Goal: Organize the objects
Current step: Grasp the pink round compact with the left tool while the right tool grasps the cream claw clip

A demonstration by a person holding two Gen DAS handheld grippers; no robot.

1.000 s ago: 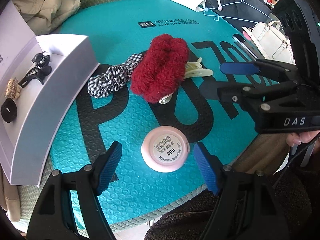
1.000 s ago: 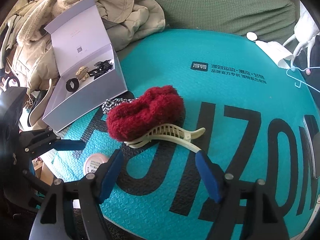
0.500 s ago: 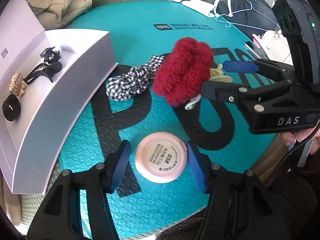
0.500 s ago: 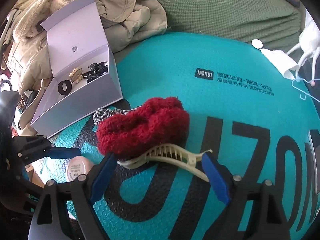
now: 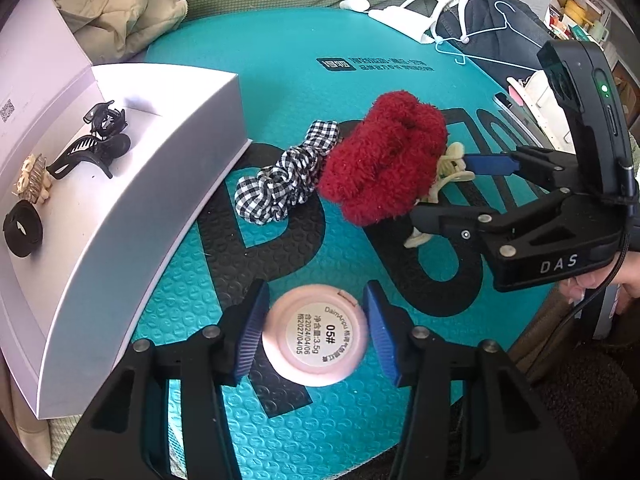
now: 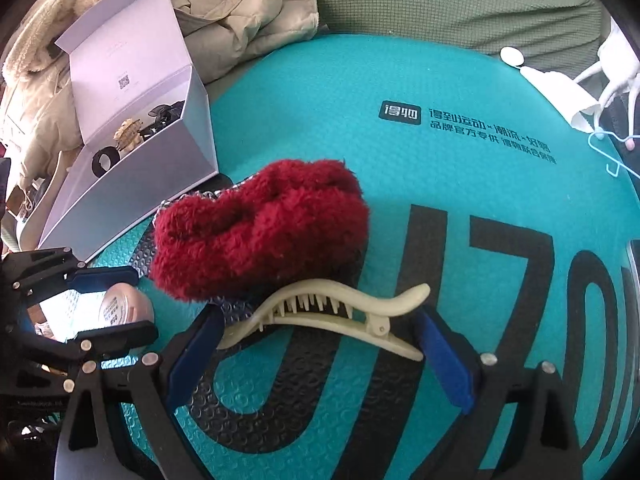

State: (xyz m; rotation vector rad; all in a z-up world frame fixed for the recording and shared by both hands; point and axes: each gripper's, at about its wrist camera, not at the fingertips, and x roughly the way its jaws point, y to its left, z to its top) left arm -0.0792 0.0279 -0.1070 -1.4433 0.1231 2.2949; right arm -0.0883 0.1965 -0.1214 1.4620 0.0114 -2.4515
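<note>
Your white box (image 5: 120, 216) sits open at the left edge of the teal mat (image 5: 280, 60), its lid standing up behind it. Inside lie a black claw clip (image 5: 90, 152), a smaller black clip (image 5: 105, 117) behind it, a beige clip (image 5: 32, 178) and a black band (image 5: 22, 229) nearest you. In the right wrist view the same box (image 6: 132, 184) appears far left, with those pieces bunched along its floor.

Your left tool (image 5: 314, 334) is spread around the pink round compact (image 5: 315, 334), which lies label-up on the mat at the near edge. Each blue pad stands just beside the rim; whether they touch it you cannot tell, and nothing is gripped.

Your right tool (image 6: 320, 350) is wide open, straddling the cream claw clip (image 6: 332, 314) lengthways. The left pad is at the clip's tip and the right pad beside its hinge end, without a clamp on it. The clip lies on the mat against the near side of the red fluffy scrunchie (image 6: 264, 228). A black-and-white checked scrunchie (image 5: 286, 180) lies touching the red one's left side, between it and the box.
</note>
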